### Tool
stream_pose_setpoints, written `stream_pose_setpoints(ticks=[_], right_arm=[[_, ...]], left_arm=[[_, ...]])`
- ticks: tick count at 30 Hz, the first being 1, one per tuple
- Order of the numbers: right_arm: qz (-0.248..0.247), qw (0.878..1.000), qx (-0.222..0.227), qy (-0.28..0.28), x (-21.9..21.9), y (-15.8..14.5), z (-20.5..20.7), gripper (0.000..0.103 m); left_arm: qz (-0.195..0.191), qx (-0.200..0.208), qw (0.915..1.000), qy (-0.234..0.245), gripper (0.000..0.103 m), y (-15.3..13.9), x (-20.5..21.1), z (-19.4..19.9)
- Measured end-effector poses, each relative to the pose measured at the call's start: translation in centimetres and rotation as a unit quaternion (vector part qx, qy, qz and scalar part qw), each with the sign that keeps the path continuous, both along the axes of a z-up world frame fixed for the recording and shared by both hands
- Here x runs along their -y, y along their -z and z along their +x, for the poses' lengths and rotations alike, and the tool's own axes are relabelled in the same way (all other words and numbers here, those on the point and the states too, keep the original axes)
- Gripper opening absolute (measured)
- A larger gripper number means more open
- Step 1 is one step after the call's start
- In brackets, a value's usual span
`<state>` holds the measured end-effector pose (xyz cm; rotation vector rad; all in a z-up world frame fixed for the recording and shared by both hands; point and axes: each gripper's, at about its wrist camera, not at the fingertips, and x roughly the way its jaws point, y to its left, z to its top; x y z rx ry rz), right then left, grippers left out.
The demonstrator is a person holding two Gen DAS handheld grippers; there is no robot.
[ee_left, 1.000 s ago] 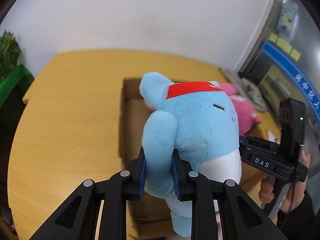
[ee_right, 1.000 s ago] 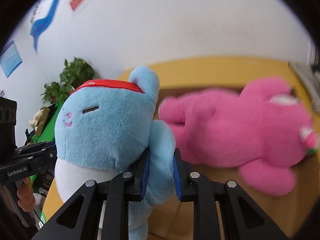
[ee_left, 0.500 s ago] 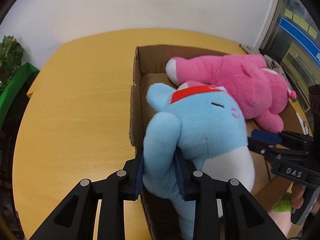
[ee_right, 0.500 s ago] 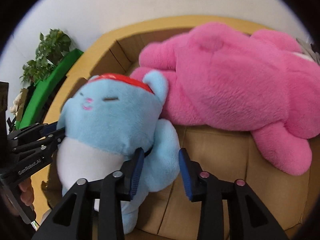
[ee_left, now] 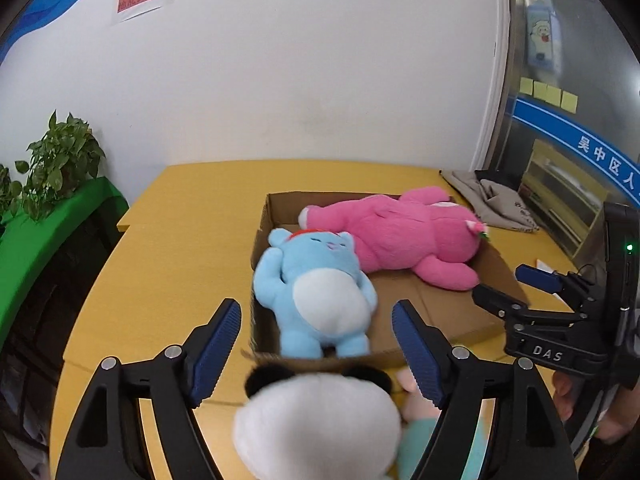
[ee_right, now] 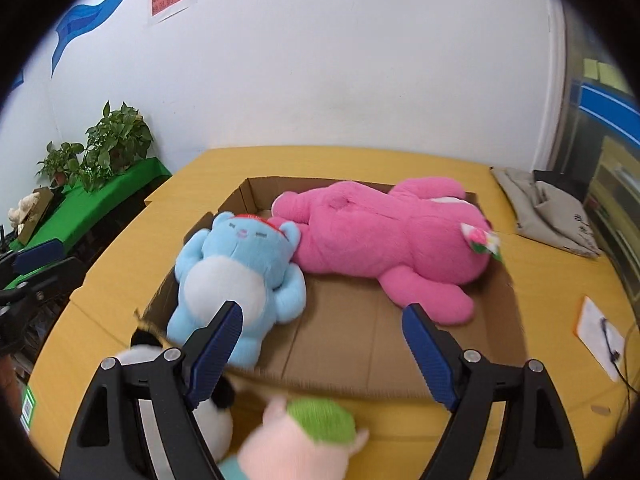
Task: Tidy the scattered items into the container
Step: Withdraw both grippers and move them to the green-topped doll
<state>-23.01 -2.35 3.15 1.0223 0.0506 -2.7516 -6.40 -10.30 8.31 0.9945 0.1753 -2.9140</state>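
A blue plush [ee_left: 320, 288] [ee_right: 240, 276] with a red headband lies on its back in the left part of the cardboard box [ee_left: 444, 312] [ee_right: 360, 344], beside a big pink plush [ee_left: 404, 232] [ee_right: 384, 236]. My left gripper [ee_left: 316, 352] is open and empty, pulled back above a white panda plush [ee_left: 320, 420] [ee_right: 208, 412] in front of the box. My right gripper [ee_right: 320, 352] is open and empty above a pink and green plush [ee_right: 304, 436] [ee_left: 416, 404]. The right gripper also shows at the right of the left wrist view [ee_left: 520, 292].
The box sits on a yellow table [ee_left: 180, 240] [ee_right: 560, 380]. A grey cloth [ee_left: 488, 204] [ee_right: 548, 212] lies at the back right. A white paper with a cable [ee_right: 600, 336] is right of the box. Plants on a green shelf [ee_left: 52, 220] [ee_right: 104, 196] stand left.
Both grippers let go of the blue plush, which now lies in the box. Both opened wide and drew back toward the near table edge, bringing the panda and pink-green plush into view.
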Motion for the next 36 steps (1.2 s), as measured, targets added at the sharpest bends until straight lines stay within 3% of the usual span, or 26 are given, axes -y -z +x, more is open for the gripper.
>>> stream_pose_setpoints(ticks=[11,36], right_arm=[[0.008,0.999,-0.026,0.016,-0.6,-1.6,4.8,0.082],[0.017,0.998,-0.038,0.036,-1.8,-2.1,7.7,0.082]], left_arm=[[0.024,-0.015,0.9996,0.0,0.082,-0.2,-2.2,5.1],[0.037,-0.019,0.9985,0.036,0.082,0.1,-5.2,6.7]])
